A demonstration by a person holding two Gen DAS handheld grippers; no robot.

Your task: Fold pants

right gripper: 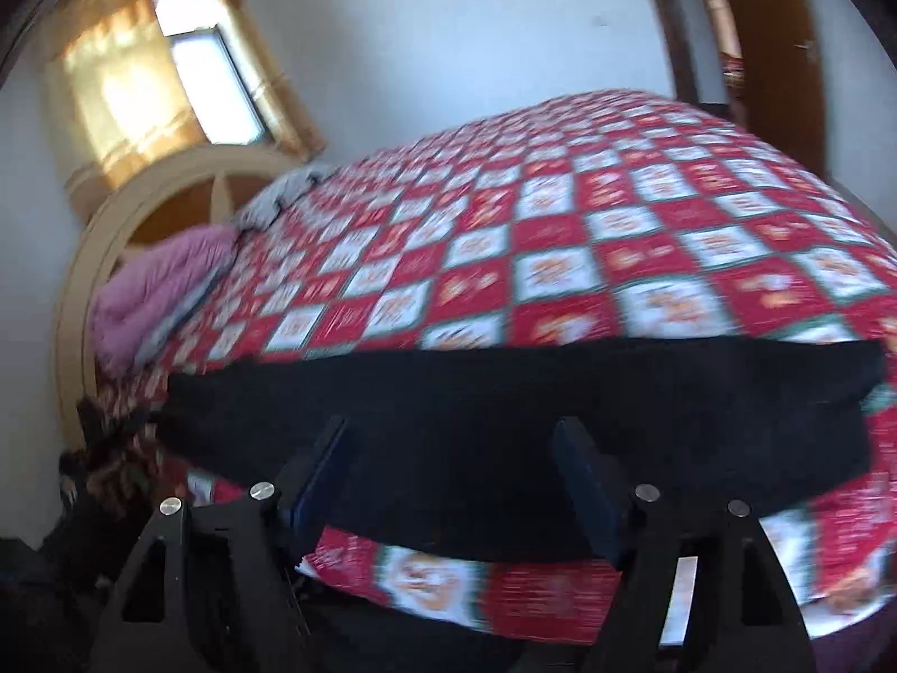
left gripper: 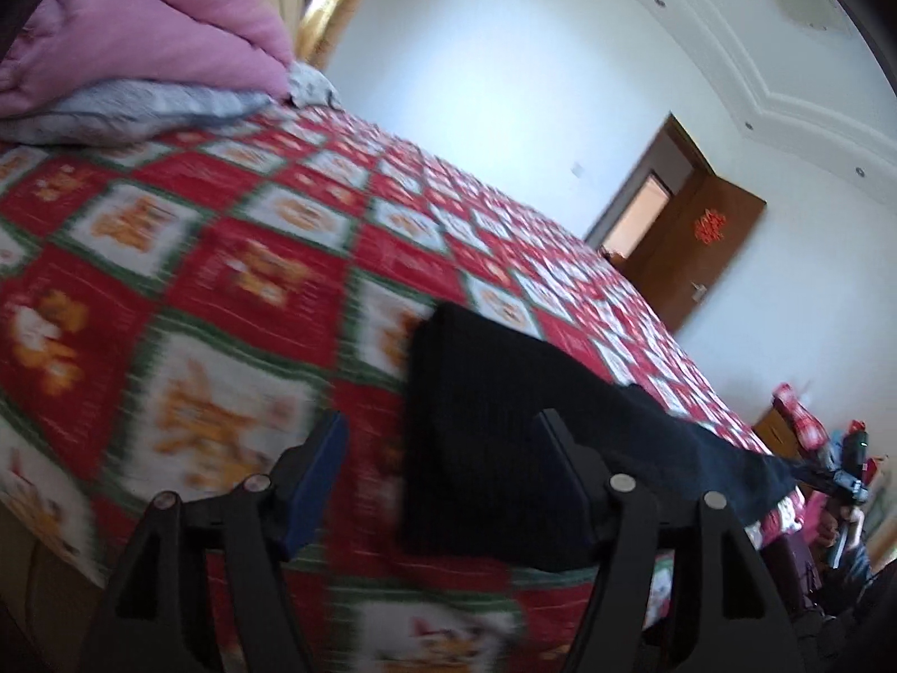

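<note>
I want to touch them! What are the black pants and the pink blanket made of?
The black pants look like soft, matte knit cloth, maybe ribbed: faint lines run along them in the left wrist view, and nothing shines. Blur leaves it unsure. The pink blanket looks like a puffy padded quilt, with a dull fabric cover and deep stitched folds.

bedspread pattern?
Red and white checks with green borders and orange motifs on the bedspread; clearest in the right wrist view.
</note>
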